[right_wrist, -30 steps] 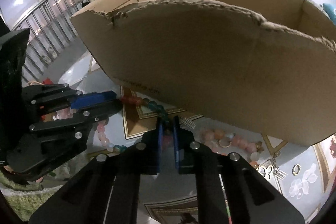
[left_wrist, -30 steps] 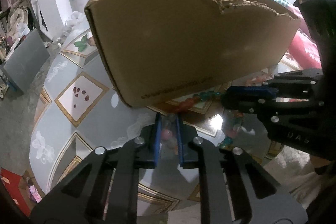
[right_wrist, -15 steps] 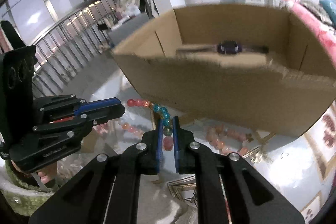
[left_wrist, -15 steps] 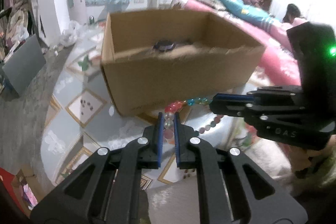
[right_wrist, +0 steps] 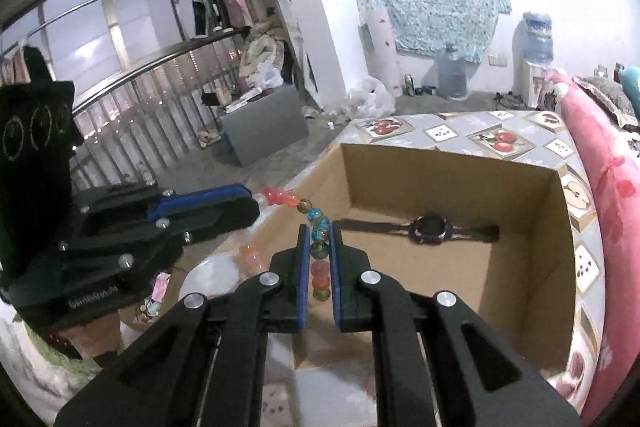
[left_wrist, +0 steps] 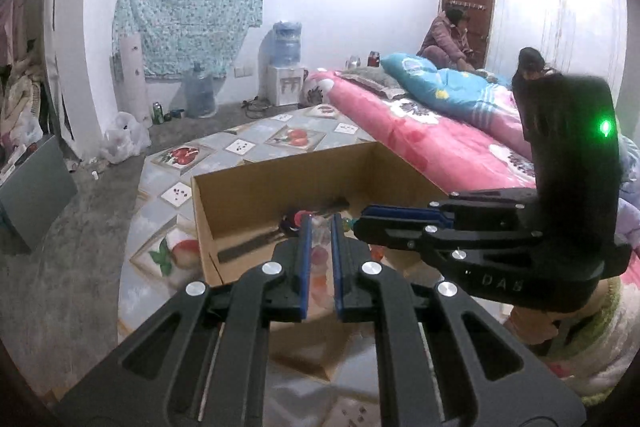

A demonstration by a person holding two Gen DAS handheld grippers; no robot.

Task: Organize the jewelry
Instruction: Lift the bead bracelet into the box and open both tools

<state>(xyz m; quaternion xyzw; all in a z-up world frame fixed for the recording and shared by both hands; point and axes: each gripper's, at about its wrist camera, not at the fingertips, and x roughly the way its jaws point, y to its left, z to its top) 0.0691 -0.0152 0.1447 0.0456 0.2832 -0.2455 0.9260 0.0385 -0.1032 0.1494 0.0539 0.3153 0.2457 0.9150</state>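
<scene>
A strand of coloured glass beads [right_wrist: 280, 197] hangs stretched between my two grippers. My right gripper [right_wrist: 319, 231] is shut on its blue and green beads. My left gripper [left_wrist: 319, 223] is shut on pale pink beads [left_wrist: 320, 259] of the same strand. Each gripper shows in the other's view: the left gripper [right_wrist: 252, 203] at the left, the right gripper [left_wrist: 360, 223] at the right. Both hover above the near rim of an open cardboard box [right_wrist: 440, 183] [left_wrist: 256, 195]. A purple wristwatch [right_wrist: 434, 229] lies flat on the box floor; its dark strap [left_wrist: 248, 247] shows.
The box stands on a table with a fruit-patterned cloth [left_wrist: 240, 147]. More beads [right_wrist: 250, 255] lie on the table left of the box. A pink-covered bed [left_wrist: 420, 139] with two people [left_wrist: 448, 35] runs along the right. A railing [right_wrist: 140, 107] is at the far left.
Both grippers have risen together with the bead strand, from down against the box's front wall to above its rim. The inside of the box and the watch have come into view.
</scene>
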